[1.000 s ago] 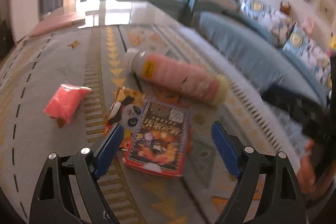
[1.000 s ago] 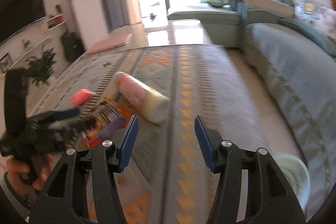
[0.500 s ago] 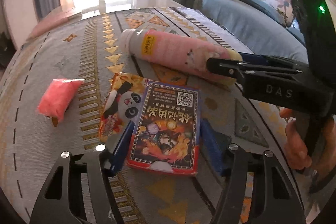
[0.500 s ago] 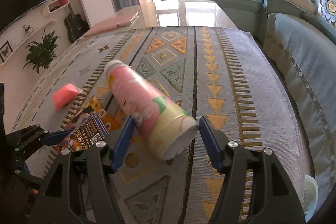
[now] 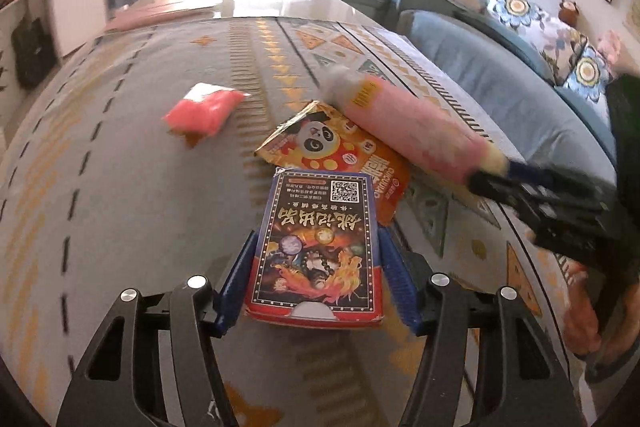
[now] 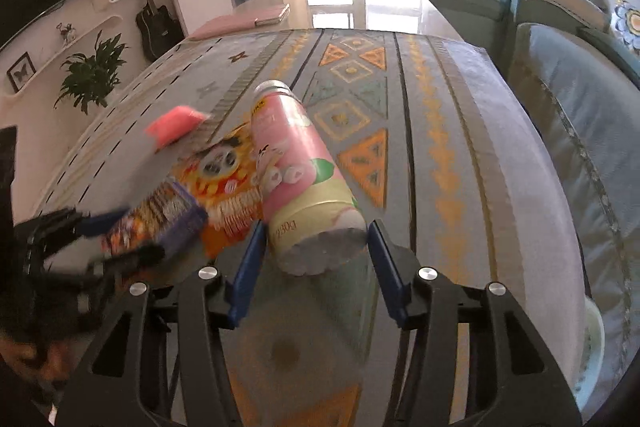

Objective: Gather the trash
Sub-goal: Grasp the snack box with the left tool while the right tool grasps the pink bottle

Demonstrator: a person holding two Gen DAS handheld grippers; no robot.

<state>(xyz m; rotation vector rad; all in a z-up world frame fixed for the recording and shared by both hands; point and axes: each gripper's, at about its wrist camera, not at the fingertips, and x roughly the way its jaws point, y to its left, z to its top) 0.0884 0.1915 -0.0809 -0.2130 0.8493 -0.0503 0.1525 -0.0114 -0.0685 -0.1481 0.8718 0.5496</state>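
A dark printed card box [image 5: 316, 239] sits between the blue pads of my left gripper [image 5: 320, 239]; the jaws are closing and both pads press on its sides. Behind it lies an orange panda snack packet [image 5: 332, 147], with a pink packet [image 5: 204, 111] further left. A pink bottle [image 6: 296, 163] lies on the patterned surface with its pale base toward me. My right gripper [image 6: 316, 231] straddles that base, its jaws closing with both pads against it. The left gripper [image 6: 100, 227] with the box [image 6: 160, 215] shows blurred at the left of the right wrist view.
A blue-grey sofa [image 6: 580, 147] runs along the right edge of the patterned rug surface [image 6: 440, 147]. A pink flat book [image 6: 248, 21] lies at the far end. A white bowl [image 6: 592, 339] sits low at the right. A person's hand [image 5: 580, 307] holds the right gripper.
My left jaws went from wide apart to closed on the box, which now stands clear of the panda packet. My right gripper came forward over the bottle's base and narrowed onto it.
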